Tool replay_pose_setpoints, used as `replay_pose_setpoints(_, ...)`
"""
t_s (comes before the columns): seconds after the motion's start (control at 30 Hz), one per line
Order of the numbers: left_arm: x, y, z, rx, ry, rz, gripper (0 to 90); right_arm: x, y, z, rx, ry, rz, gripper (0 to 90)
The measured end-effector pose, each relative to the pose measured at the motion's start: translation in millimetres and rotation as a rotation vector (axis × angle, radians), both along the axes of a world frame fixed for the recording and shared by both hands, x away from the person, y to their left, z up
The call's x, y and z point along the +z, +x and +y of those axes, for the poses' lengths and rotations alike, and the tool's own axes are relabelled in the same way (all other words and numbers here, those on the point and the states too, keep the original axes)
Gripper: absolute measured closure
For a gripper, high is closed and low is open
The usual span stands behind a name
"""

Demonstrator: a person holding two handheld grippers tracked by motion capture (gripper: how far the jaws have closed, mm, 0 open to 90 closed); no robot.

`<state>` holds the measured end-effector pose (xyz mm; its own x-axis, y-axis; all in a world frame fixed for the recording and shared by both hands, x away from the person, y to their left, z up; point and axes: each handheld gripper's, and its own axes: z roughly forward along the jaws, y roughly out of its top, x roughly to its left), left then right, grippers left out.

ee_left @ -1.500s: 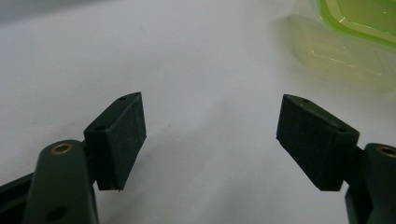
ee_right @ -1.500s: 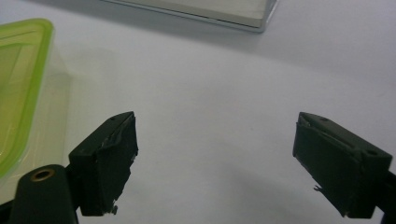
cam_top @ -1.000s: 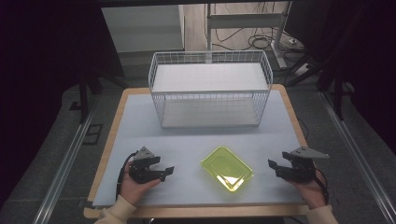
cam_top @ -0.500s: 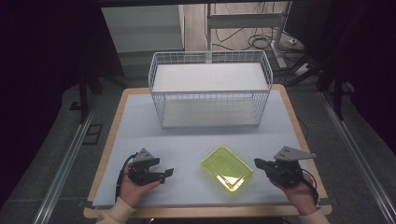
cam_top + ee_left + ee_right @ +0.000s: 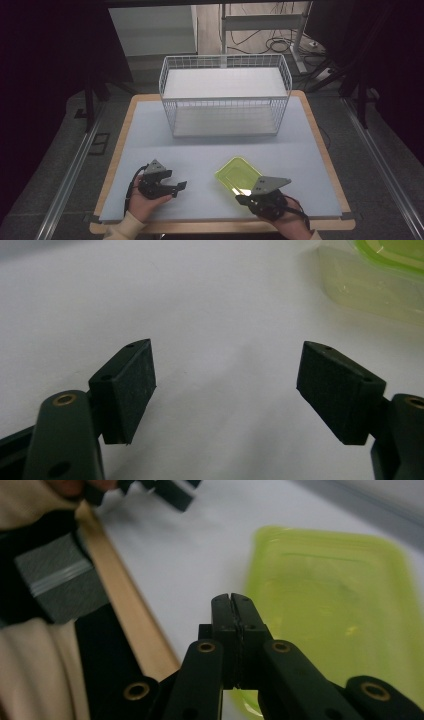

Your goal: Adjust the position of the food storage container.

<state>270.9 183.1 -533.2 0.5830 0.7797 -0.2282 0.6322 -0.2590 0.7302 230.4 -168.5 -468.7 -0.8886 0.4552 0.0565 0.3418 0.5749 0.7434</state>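
A lime-green translucent lidded container (image 5: 237, 177) lies flat on the pale blue mat, right of centre near the front; it also shows as the container (image 5: 380, 285) and the container (image 5: 340, 605). My right gripper (image 5: 241, 199) sits at the container's near corner, and in the right gripper view the right gripper (image 5: 231, 600) has its jaws shut together with nothing between them, just over the container's edge. My left gripper (image 5: 180, 187) rests on the mat to the container's left. In its own view the left gripper (image 5: 225, 385) stands open over bare mat.
A white wire basket (image 5: 225, 98) stands at the back middle of the mat (image 5: 150, 130). The table's wooden front edge (image 5: 125, 605) runs close under my right hand. A sleeve and the other gripper (image 5: 170, 490) show at the top left of the right gripper view.
My right gripper has moved left from the table's right side to the container's near corner, and its jaws have closed. The left gripper has stayed put.
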Motion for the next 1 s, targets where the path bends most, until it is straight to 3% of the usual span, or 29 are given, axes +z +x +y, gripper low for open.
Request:
replay_pose_setpoints(0.13, 0.7, -1.3, 0.4, 0.002, -0.002, -0.004, 23.2, -10.6, -3.8, 10.3, 0.038, -0.058, 0.006, 90.0)
replay_pose_setpoints(0.3, 0.2, -1.2, 0.6, 0.007, -0.012, -0.002, 23.4, -18.2, -3.3, 11.4, 0.038, -0.098, 0.039, 90.0)
replay_pose_setpoints(0.4, -0.1, -0.8, 0.5, 0.003, -0.008, 0.0, 23.5, -22.3, -2.0, 12.3, 0.033, -0.135, 0.032, 90.0)
replay_pose_setpoints(0.63, 0.4, -1.4, 1.0, 0.005, -0.009, -0.003, 23.7, -24.8, 1.9, 6.5, -0.002, -0.149, 0.046, 90.0)
replay_pose_setpoints(1.0, 1.1, -1.8, 1.6, -0.004, -0.005, -0.006, 23.8, -24.9, 15.9, -26.8, -0.115, -0.174, 0.041, 90.0)
